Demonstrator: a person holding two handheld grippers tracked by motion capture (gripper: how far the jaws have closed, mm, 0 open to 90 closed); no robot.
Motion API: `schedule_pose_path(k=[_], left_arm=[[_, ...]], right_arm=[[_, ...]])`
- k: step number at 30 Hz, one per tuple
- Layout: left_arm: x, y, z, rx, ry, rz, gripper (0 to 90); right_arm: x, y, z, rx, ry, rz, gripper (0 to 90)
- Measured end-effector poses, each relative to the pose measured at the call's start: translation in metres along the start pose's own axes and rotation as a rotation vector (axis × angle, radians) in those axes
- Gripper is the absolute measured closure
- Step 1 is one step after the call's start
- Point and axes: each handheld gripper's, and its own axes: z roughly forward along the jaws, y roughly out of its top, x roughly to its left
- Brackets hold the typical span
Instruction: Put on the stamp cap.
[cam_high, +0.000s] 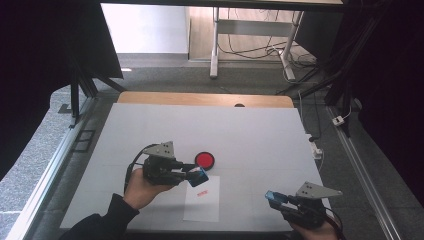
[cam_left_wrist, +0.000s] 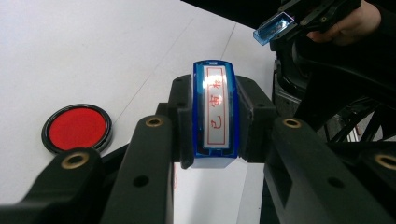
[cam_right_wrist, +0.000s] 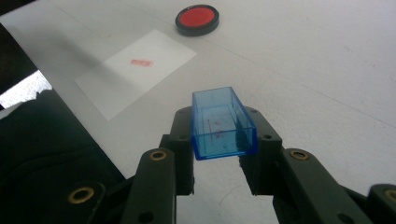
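My left gripper is shut on a blue stamp, its face with red characters turned up toward the camera. It hovers over the top edge of a white paper sheet that bears a red stamped mark. A round red ink pad sits just beyond it. My right gripper is shut on the stamp's clear blue cap, hollow side up, near the table's front right. The cap and the ink pad show in the left gripper view, the ink pad and paper in the right gripper view.
The white table top has a wooden strip along its far edge. Beyond it stand desk legs with cables on the floor. Black frames flank both sides.
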Motion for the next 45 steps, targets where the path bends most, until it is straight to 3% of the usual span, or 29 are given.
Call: schedule_pose_path(k=[15, 27, 34, 39, 45], left_arm=[[0.003, -0.001, -0.002, 0.0, 0.005, 0.007, 70.6], [0.007, -0.004, -0.002, 0.005, -0.003, 0.012, 70.6], [0.006, -0.003, -0.002, 0.006, -0.008, 0.02, 70.6], [0.006, -0.003, -0.002, 0.007, -0.012, 0.028, 70.6], [0.006, -0.003, -0.002, 0.004, -0.019, 0.031, 70.6]], right_arm=[[0.006, 0.009, 0.002, -0.025, 0.031, -0.022, 68.1], [0.012, 0.019, 0.016, -0.016, 0.152, -0.062, 68.1], [0.018, 0.028, 0.027, -0.017, 0.21, -0.113, 68.0], [0.021, 0.034, 0.038, -0.004, 0.276, -0.11, 68.1], [0.025, 0.041, 0.05, 0.014, 0.323, -0.118, 68.1]])
